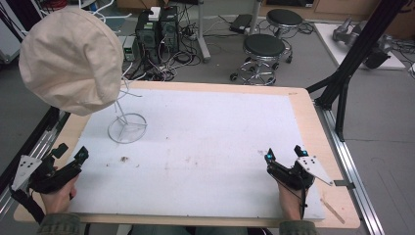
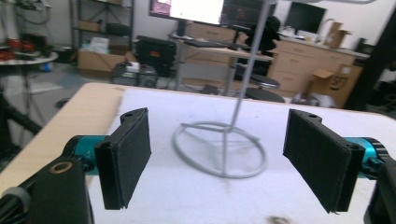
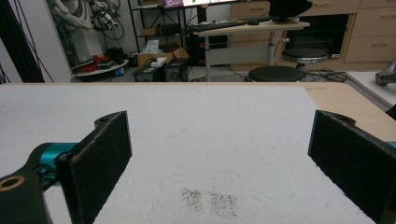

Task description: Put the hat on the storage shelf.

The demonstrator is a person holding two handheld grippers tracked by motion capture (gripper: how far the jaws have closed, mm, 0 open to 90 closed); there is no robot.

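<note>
The bench (image 1: 303, 117) carried a white mat. A cream hat (image 1: 71, 58) sat atop a wire stand (image 1: 127, 128) at the mat's far left. The left claw (image 1: 71, 152) rested near the stand's ring base, jaws wide apart and empty. The right claw (image 1: 284, 152) lay well apart at the near right, jaws likewise spread, holding nothing.

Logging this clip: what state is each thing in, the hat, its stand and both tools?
Hat: on top of the stand, off the table.
Stand: upright, ring base flat on the white mat.
Left tool: open, holding nothing, low at the mat's near left edge.
Right tool: open, holding nothing, low at the mat's near right.
</note>
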